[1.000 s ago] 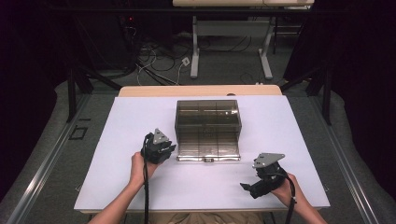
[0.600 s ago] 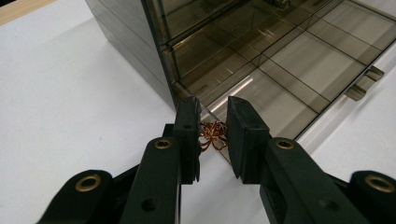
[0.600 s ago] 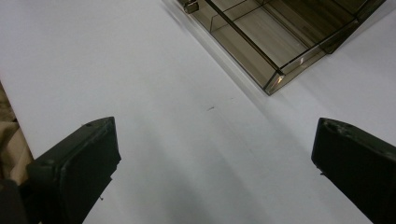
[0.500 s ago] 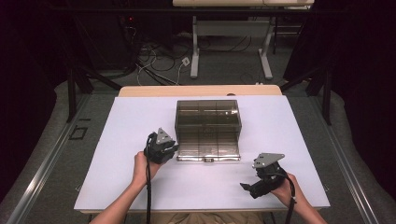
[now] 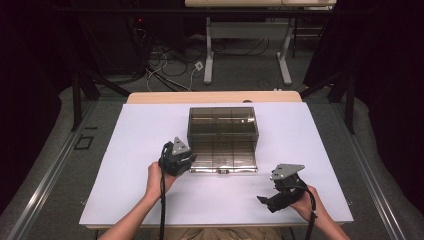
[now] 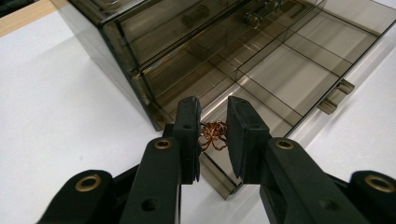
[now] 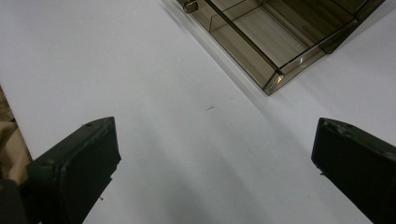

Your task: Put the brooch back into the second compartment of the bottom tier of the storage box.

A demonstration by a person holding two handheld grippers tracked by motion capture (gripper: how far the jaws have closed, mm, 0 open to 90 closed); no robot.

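A smoky clear plastic drawer box (image 5: 223,122) stands mid-table with its bottom drawer (image 5: 225,160) pulled out toward me; the drawer (image 6: 289,74) is split into compartments. My left gripper (image 5: 186,159) hovers over the drawer's near left corner, shut on a small tangle of copper wire (image 6: 212,135) pinched between its jaws (image 6: 211,133). My right gripper (image 5: 265,201) rests low over the white table near the front right, jaws wide open (image 7: 215,154) with nothing between them. The drawer's corner (image 7: 273,79) lies ahead of it.
The white tabletop (image 5: 130,150) has bare room left and front of the box. A drawer latch (image 6: 337,95) juts from the drawer's front. Beyond the table's far wooden edge (image 5: 215,96) are cables and desk legs on the floor.
My left gripper has moved right and slightly forward, up to the open drawer's left corner. The right gripper has stayed where it was.
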